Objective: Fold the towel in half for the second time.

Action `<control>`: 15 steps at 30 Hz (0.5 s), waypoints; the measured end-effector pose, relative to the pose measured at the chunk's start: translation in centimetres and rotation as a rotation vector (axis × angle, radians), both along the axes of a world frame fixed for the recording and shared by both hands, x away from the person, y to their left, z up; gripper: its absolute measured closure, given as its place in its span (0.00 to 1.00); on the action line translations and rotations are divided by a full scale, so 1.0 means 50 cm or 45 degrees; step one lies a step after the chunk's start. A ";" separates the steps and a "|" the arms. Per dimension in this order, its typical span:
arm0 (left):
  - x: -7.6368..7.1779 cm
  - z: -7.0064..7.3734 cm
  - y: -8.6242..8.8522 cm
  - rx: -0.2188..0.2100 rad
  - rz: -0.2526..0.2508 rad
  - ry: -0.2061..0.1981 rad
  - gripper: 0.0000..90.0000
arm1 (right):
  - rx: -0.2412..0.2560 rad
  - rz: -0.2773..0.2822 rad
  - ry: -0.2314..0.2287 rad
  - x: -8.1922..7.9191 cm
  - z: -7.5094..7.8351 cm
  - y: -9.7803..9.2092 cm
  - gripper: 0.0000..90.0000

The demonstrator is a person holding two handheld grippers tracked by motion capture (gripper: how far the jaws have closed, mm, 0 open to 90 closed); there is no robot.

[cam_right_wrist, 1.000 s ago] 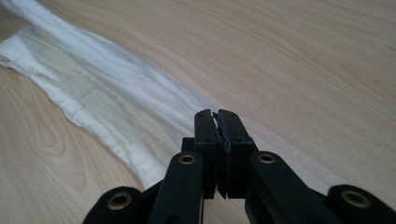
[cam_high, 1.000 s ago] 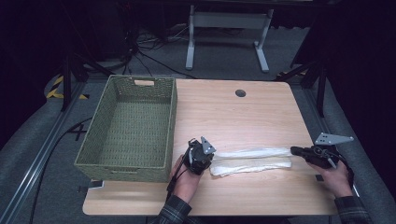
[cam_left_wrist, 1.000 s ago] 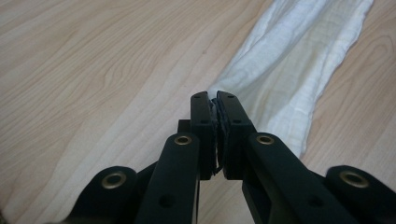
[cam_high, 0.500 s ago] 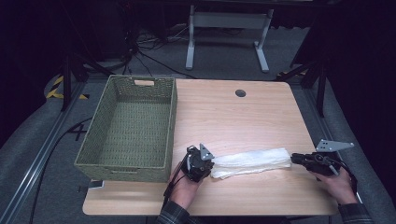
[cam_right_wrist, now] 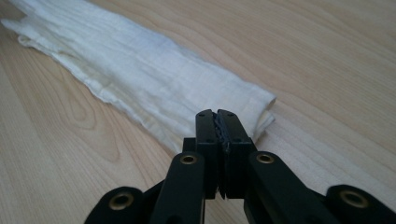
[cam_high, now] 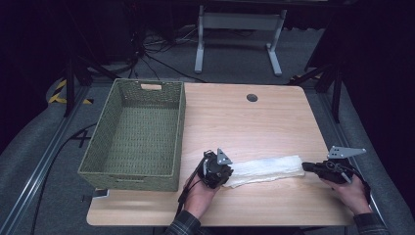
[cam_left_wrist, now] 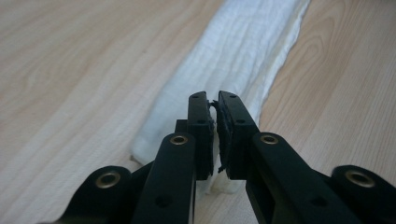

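White folded cloth (cam_high: 266, 170) flat on table (cam_high: 254, 122), each end pinched by a tool.

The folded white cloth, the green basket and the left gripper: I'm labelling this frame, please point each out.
folded white cloth (cam_high: 266, 169): high view, middle of its top face.
green basket (cam_high: 181, 128): high view, right rim.
left gripper (cam_high: 230, 175): high view, between its fingers at the cloth's end.

Table (cam_high: 274, 117) evenly lit from above, dark surroundings, soft shadows, gripper views blurred up close

Green woven basket (cam_high: 132, 137), wooden table (cam_high: 254, 122), possibly a grommet (cam_high: 252, 98)
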State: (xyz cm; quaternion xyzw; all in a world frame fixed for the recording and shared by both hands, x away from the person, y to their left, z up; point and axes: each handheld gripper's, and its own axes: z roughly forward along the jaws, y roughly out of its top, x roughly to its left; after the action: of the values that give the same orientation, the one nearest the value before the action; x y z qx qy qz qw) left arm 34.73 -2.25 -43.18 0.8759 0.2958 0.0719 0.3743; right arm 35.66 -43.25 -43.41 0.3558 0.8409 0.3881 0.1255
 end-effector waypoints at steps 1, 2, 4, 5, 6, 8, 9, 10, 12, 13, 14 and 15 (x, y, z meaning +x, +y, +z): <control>0.000 -0.005 -0.004 0.013 -0.016 0.000 0.94 | -0.003 0.003 0.008 0.000 -0.002 0.001 0.98; -0.001 -0.012 -0.008 0.035 -0.038 0.023 0.95 | -0.008 0.005 0.013 0.000 -0.004 0.001 0.98; -0.005 -0.025 -0.015 0.074 -0.052 0.047 0.96 | -0.011 0.014 0.035 0.000 -0.010 0.003 0.99; -0.005 -0.032 -0.016 0.090 -0.055 0.045 0.96 | -0.023 0.018 0.048 0.000 -0.014 0.005 0.99; -0.005 -0.037 -0.016 0.104 -0.062 0.064 0.97 | -0.035 0.021 0.056 0.000 -0.016 0.007 0.99; -0.007 -0.041 -0.012 0.134 -0.069 0.068 0.99 | -0.058 0.027 0.062 0.000 -0.020 0.012 0.99; -0.007 -0.041 -0.012 0.134 -0.069 0.068 0.99 | -0.058 0.027 0.062 0.000 -0.020 0.012 0.99; -0.007 -0.042 -0.009 0.150 -0.068 0.058 0.99 | -0.073 0.027 0.061 -0.001 -0.021 0.013 0.99; -0.005 -0.043 0.001 0.157 -0.063 0.051 0.99 | -0.113 0.021 0.054 0.000 -0.021 0.017 0.99; -0.005 -0.043 0.001 0.157 -0.063 0.051 0.99 | -0.113 0.021 0.054 0.000 -0.021 0.017 0.99; -0.005 -0.043 0.001 0.153 -0.059 0.059 0.99 | -0.125 0.021 0.054 0.000 -0.021 0.020 0.99; -0.005 -0.044 0.000 0.151 -0.056 0.051 0.99 | -0.134 0.020 0.047 0.001 -0.022 0.022 1.00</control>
State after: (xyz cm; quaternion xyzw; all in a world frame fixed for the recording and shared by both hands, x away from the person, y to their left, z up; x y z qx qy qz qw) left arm 34.46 -2.26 -45.37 0.9040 0.2792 0.0638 0.3173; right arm 35.69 -42.13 -44.49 0.3490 0.8651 0.3377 0.1254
